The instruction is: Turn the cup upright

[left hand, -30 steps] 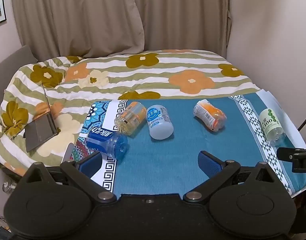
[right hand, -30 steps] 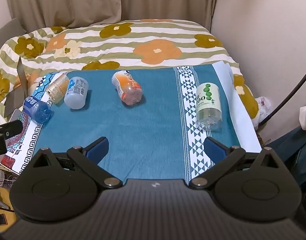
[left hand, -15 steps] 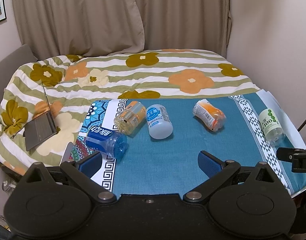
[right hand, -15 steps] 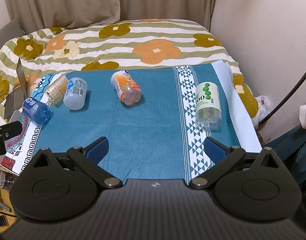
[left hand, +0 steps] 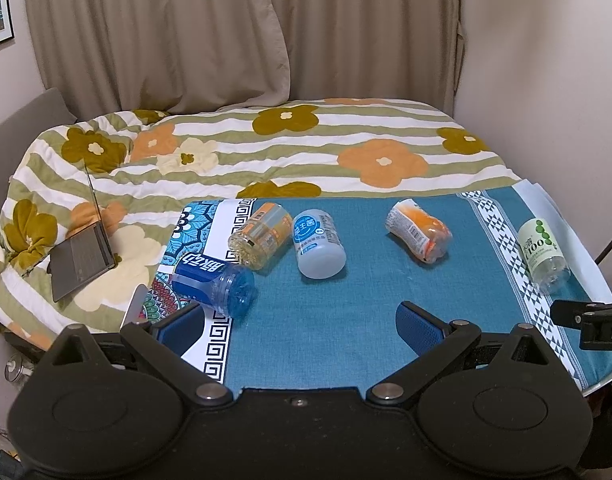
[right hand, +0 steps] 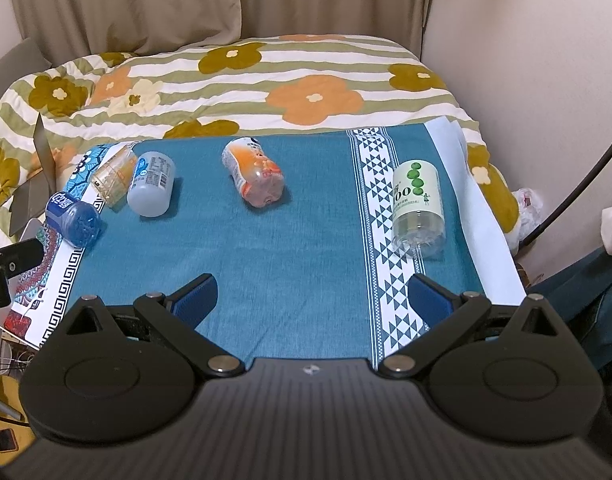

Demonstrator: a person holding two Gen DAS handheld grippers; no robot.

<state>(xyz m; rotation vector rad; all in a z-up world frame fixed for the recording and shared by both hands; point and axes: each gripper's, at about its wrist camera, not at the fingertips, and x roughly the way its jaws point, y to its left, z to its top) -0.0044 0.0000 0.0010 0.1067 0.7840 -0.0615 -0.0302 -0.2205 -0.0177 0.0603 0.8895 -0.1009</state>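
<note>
Nearest to us, the left gripper (left hand: 299, 320) and the right gripper (right hand: 312, 294) both hover over the near edge of the teal cloth (left hand: 346, 312), each with its jaws spread wide and nothing between them. On that cloth five cut-down bottle cups lie on their sides, none upright yet. Closest to the left gripper is the blue cup (left hand: 213, 280), at the cloth's left border where the patterned mat (left hand: 209, 332) shows; just beyond it lie the amber cup (left hand: 261, 240) and the white cup (left hand: 318, 246), these two touching or very nearly so. Near the cloth's middle, farther back, rests the orange cup (right hand: 255, 178), and on the cloth's right, over the triangle-patterned band, the green-dotted cup (right hand: 418, 204). We judge the step in hand to be the approach: we would pick a cup lying clear of the others, such as the orange or the green-dotted one, bring the pads (right hand: 195, 294) across its body near the middle, close gently since thin plastic will likely dent, then rotate it onto its base and let go only once it stands. Beyond the cloth lie the flowered quilt (left hand: 306, 152) and a laptop (left hand: 81, 256) to its left. Which end of each cup is open we cannot settle from here; the ends facing us look like closed bases, possibly.
</note>
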